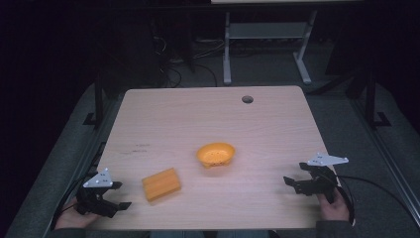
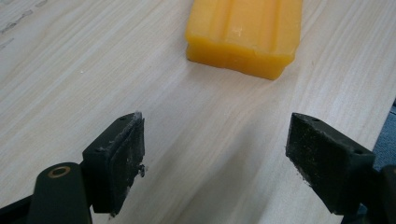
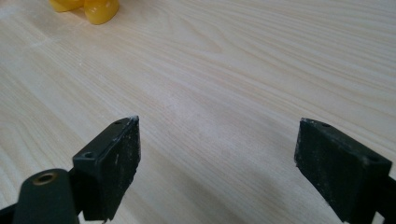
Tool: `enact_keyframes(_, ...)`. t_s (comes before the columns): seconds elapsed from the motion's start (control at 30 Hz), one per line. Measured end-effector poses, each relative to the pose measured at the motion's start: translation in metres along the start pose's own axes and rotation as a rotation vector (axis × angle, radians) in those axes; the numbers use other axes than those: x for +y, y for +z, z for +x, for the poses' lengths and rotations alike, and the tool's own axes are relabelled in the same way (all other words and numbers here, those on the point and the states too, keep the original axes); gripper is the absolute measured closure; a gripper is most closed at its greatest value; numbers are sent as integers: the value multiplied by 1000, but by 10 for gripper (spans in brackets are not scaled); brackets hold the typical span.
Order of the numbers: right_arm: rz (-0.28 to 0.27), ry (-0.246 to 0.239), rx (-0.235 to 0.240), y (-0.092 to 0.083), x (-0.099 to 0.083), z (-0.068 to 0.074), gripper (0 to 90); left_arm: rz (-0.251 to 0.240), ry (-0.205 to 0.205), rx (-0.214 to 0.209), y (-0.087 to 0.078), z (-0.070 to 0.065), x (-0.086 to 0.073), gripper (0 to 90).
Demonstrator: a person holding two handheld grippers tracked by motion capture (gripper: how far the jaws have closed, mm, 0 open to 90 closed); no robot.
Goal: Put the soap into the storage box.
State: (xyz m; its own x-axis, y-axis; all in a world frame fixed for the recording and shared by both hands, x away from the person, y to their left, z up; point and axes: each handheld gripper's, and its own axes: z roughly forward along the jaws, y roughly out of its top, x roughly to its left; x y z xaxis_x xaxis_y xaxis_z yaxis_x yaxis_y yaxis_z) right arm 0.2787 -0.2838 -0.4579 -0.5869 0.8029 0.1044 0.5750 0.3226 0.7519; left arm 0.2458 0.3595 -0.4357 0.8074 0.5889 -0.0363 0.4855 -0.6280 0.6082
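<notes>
Nothing has been grasped yet. The left gripper (image 1: pixel 115 198) and right gripper (image 1: pixel 293 184) are held released over the pale wooden bench (image 1: pixel 163 119); the orange ribbed foam block (image 2: pixel 245 35) lies just ahead of the left jaws, the perforated orange plastic bowl (image 1: pixel 216 154) well ahead of the right jaws.

A light wood-grain rectangular table (image 1: pixel 168 119) carries a round dark grommet hole (image 1: pixel 247 99) near its far edge, at about one o'clock from the table's middle. An orange perforated plastic bowl (image 1: pixel 216 154) sits near the centre. A rectangular orange ridged sponge block (image 1: pixel 161 184) lies at eight o'clock from the bowl, apart from it. Beyond the far edge, at twelve o'clock, stands a grey metal desk frame (image 1: pixel 267 37).
</notes>
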Motion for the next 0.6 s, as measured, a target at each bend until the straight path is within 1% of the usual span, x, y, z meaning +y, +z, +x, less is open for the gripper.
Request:
enact_keyframes(0.07,-1,-1,0,0,0,0,139,-1,-1,-2,-1,0,0,189)
enact_keyframes(0.1,-2,2,-1,0,0,0,139,-11,5,-1,-1,-1,1,188)
enact_keyframes(0.27,1,1,1,1,0,0,140,-17,15,-1,-1,-3,5,186)
enact_keyframes(0.3,4,-1,1,1,0,0,139,-16,22,0,-1,-3,6,186)
enact_keyframes(0.43,4,1,1,0,0,-1,139,-20,20,-3,0,-5,8,183)
enact_keyframes(0.6,5,7,3,0,0,-1,140,-10,36,-1,1,-8,11,183)
